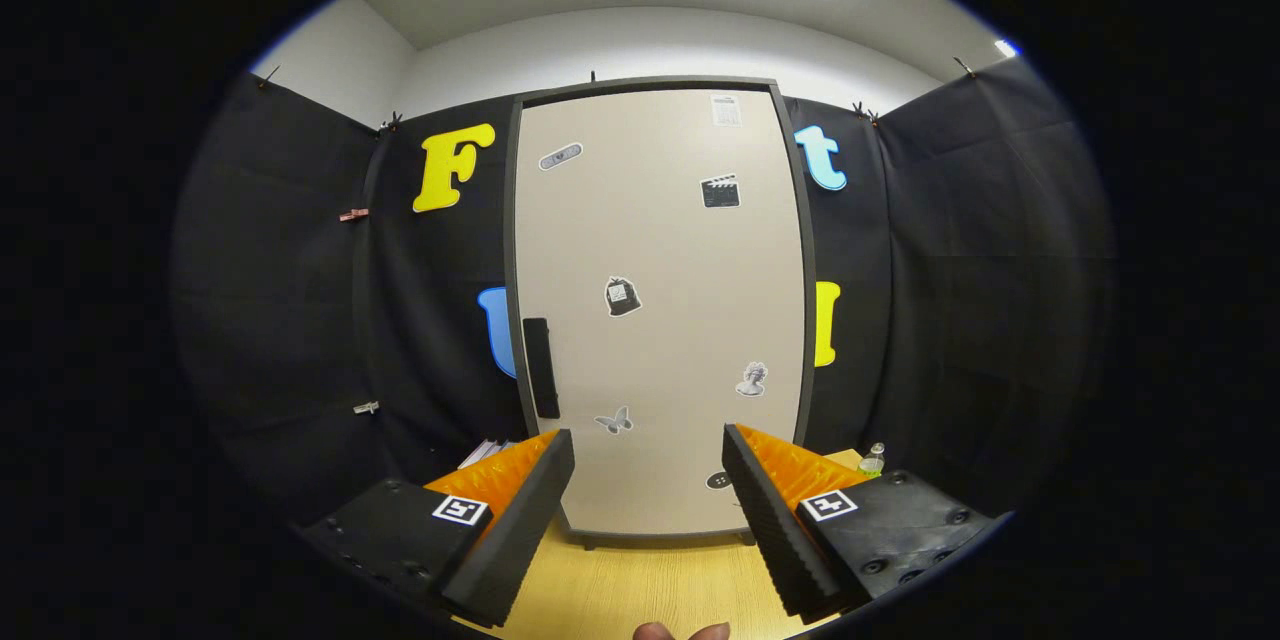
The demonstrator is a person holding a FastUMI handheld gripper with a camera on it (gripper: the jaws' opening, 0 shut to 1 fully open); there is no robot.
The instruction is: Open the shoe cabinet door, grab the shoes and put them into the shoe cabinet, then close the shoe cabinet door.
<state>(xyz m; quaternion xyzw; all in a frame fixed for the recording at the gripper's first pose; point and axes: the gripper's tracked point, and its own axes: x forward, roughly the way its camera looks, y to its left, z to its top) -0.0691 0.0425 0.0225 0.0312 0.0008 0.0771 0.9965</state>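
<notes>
**Gripper open, facing the closed cabinet door**

The gripper (648,480) points straight at the shoe cabinet (660,90), its two fingers spread wide with nothing between them — only bare wooden floor (640,585) and the foot of the cabinet show in the gap. The ribbed inner pads face each other across that gap, and each finger carries a small square marker on its body.

The cabinet door (660,250) stands beyond the fingers, upright and closed, its pale panel set flush in a dark frame. A dark vertical handle (541,367) sits on the door's left edge, ahead of the left finger and above its tip, well apart from it. Several small stickers are scattered over the panel (a butterfly (613,420) just above the gap between the fingertips, a clapperboard (720,190) higher up toward the right); a paper label near the top is too small to make out.

Beyond the right finger, beside the cabinet's lower corner, a small clear bottle (873,460) with greenish contents stands on the floor. Beyond the left finger, some pale flat things — papers or the like, hard to tell — lie (487,451) by the cabinet's other corner. Behind the fingers, fingertips of a hand (682,631) show against the floor.
</notes>
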